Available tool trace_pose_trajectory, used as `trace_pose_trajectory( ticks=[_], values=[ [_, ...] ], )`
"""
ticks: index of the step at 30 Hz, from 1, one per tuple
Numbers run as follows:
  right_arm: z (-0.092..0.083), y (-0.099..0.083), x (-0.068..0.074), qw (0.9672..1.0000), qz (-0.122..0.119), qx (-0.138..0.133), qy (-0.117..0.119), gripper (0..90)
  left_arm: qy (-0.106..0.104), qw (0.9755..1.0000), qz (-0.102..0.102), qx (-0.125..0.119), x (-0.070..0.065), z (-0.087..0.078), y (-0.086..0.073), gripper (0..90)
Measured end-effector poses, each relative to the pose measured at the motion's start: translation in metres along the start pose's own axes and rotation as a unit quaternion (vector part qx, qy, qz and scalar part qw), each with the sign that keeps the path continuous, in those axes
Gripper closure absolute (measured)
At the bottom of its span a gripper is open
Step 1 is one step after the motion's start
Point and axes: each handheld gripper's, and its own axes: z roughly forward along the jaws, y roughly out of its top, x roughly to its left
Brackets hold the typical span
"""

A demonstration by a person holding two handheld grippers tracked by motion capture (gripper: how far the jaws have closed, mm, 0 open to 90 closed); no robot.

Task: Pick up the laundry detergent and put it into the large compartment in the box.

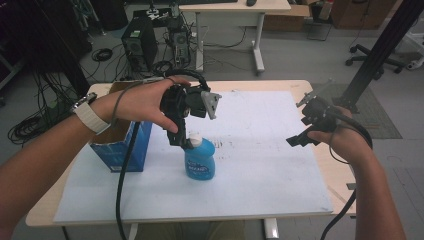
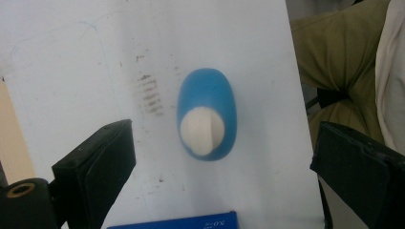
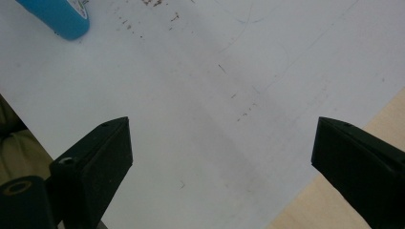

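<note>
Grippers poised over a lone blue bottle at a lab table.

One blue bottle [image 1: 200,161] with a white cap [image 2: 201,130] stands upright near the middle of the white board [image 1: 260,165], just right of a single open blue-sided cardboard box [image 1: 122,145] at the board's left edge. The left gripper [image 1: 184,142] hangs directly above the bottle, pointing down, its jaws spread wide to either side of the cap and not touching it, a stance that appears meant for a grasp from above. The right gripper [image 1: 300,140], one of two in play, is held well apart at the board's right side, its jaws also wide and holding nothing, seemingly kept clear while the left hand [image 1: 142,102] works.
</note>
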Motion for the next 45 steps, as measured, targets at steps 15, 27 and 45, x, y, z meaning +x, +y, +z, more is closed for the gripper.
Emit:
trace_pose_trajectory(
  ticks=[15, 27, 45],
  values=[
    [0.001, 0.003, 0.0, 1.0, -0.003, -0.001, 0.002, 6.8, -0.015, 0.9999, 0.001, 0.006, 0.011, 0.011, 0.0, 8.2],
    [0.002, 0.002, 0.001, 1.0, -0.003, -0.002, 0.003, 6.7, -0.027, 0.9995, -0.014, 0.009, 0.018, 0.024, -0.001, 8.2],
    [0.004, 0.0, -0.001, 1.0, -0.002, -0.004, 0.004, 6.7, -0.043, 0.9989, -0.015, 0.014, 0.021, 0.051, -0.005, 9.1]
  ],
)
